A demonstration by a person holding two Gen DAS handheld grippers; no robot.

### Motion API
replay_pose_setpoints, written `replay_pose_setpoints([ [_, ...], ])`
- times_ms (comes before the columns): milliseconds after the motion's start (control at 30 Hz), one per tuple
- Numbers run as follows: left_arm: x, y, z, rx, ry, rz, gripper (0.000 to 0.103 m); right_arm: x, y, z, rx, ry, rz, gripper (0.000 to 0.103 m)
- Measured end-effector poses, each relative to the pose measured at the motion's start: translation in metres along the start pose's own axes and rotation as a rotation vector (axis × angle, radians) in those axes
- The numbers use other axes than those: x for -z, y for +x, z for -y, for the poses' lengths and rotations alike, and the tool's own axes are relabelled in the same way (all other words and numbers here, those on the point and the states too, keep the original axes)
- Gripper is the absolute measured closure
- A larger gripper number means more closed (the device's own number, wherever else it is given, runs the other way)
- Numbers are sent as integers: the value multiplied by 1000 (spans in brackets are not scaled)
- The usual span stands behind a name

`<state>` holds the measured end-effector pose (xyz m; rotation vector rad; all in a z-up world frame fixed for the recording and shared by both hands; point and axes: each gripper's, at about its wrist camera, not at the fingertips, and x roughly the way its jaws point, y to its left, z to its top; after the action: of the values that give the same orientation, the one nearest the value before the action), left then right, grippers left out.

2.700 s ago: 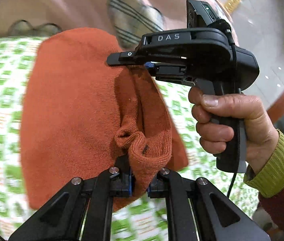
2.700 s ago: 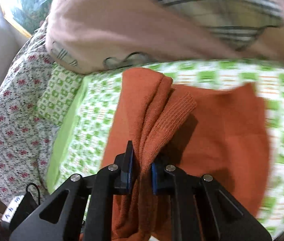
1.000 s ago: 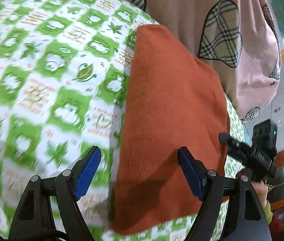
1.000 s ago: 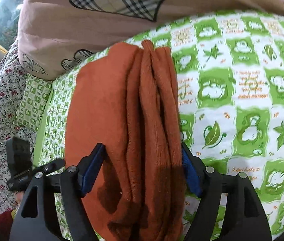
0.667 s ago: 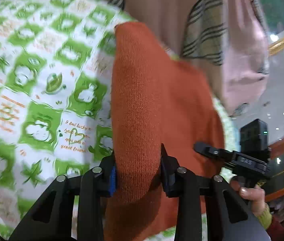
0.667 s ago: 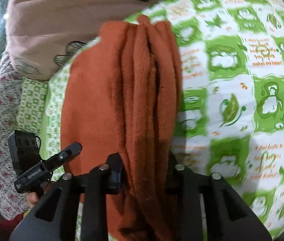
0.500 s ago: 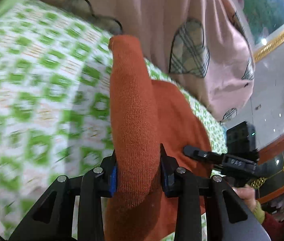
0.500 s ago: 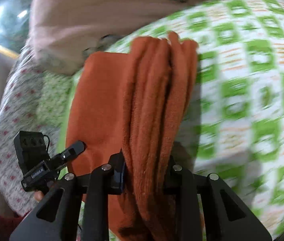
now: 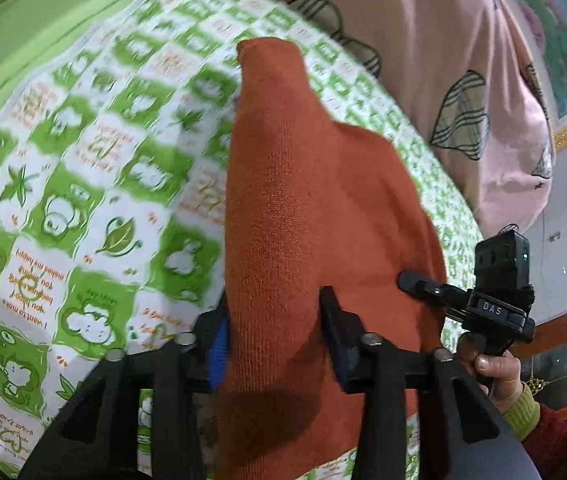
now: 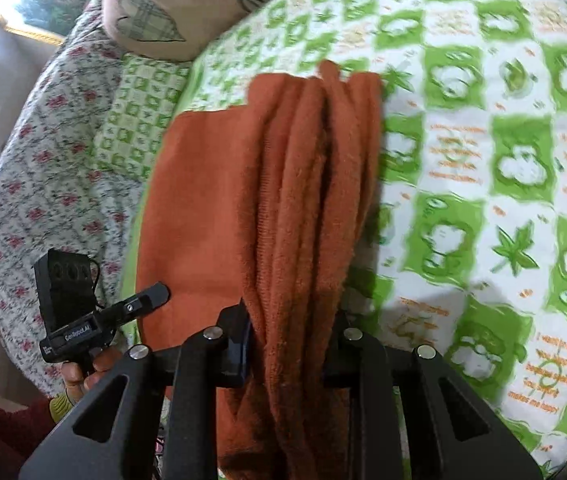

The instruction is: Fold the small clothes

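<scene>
An orange knit garment [image 9: 303, 200] lies folded on a green-and-white checked bedsheet [image 9: 83, 200]. In the left wrist view its smooth folded edge fills the gap of my left gripper [image 9: 275, 320]; the jaws are opening and the pads still touch the cloth. My right gripper [image 10: 291, 328] is shut on the bunched, pleated edge of the garment [image 10: 203, 200], which hangs down past the jaws. Each gripper shows in the other's view: the right gripper [image 9: 423, 286] by the garment's right edge, the left gripper [image 10: 151, 296] by its left edge.
A pink quilt with plaid hearts [image 9: 443, 60] is heaped along the far side of the bed. A floral sheet [image 10: 43, 160] and a small checked pillow [image 10: 139, 112] lie to the left in the right wrist view. A hand [image 9: 495, 364] holds the right gripper's handle.
Both grippers stood open astride the garment's edges, then closed on them and carried the cloth sideways across the bed. The left jaws now stand wider than half a second ago.
</scene>
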<state>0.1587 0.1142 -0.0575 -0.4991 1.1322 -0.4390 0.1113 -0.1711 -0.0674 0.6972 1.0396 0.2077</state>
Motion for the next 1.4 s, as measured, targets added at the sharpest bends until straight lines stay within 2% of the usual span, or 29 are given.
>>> replay_pose_setpoints([
  [33, -3, 0, -2, 2, -4, -3, 56, 1, -1, 3, 16, 2, -4, 76],
  [100, -14, -3, -5, -4, 0, 6, 48, 4, -1, 4, 41, 0, -6, 66],
  [200, -42, -4, -12, -4, 4, 34, 42, 4, -9, 6, 91, 6, 5, 63],
  [333, -91, 13, -24, 5, -22, 51, 43, 5, -26, 1, 141, 3, 61, 61],
  [433, -128, 37, -24, 15, -39, 56, 47, 6, -38, -5, 169, -2, 115, 61],
  [467, -139, 44, -24, 30, -42, 56, 61, 6, -45, -7, 181, -2, 140, 61],
  [567, -161, 60, -17, 28, -26, 49, 84, 8, -65, -11, 191, 1, 202, 61],
  [667, -173, 58, -7, -16, 16, 80, 86, 10, -76, -22, 170, -20, 230, 61],
  [733, -176, 51, -6, -56, 8, 104, 78, 10, -79, -30, 148, -40, 234, 61],
  [800, -174, 41, -8, -61, -16, 118, 57, 10, -77, -34, 138, -48, 227, 61],
  [867, -164, 27, -5, -71, -5, 131, 52, 7, -68, -39, 130, -50, 213, 61],
  [1000, -129, 2, -3, -86, 20, 129, 45, 2, -51, -41, 154, -60, 170, 61],
  [1133, -87, -11, -5, -99, 14, 88, 44, -9, -33, -31, 187, -51, 124, 62],
  [1233, -60, -11, -7, -101, -8, 49, 43, -19, -20, -16, 162, -7, 93, 62],
  [1267, -53, -10, -8, -106, -10, 33, 42, -22, -15, -11, 150, 16, 85, 67],
  [1300, -47, -8, -7, -113, -8, 21, 42, -25, -12, -7, 141, 31, 83, 83],
  [1333, -43, -8, -6, -118, -8, 12, 42, -28, -11, -4, 130, 45, 81, 93],
  [1400, -38, -8, -3, -107, -8, 3, 42, -33, -17, -8, 118, 45, 95, 93],
])
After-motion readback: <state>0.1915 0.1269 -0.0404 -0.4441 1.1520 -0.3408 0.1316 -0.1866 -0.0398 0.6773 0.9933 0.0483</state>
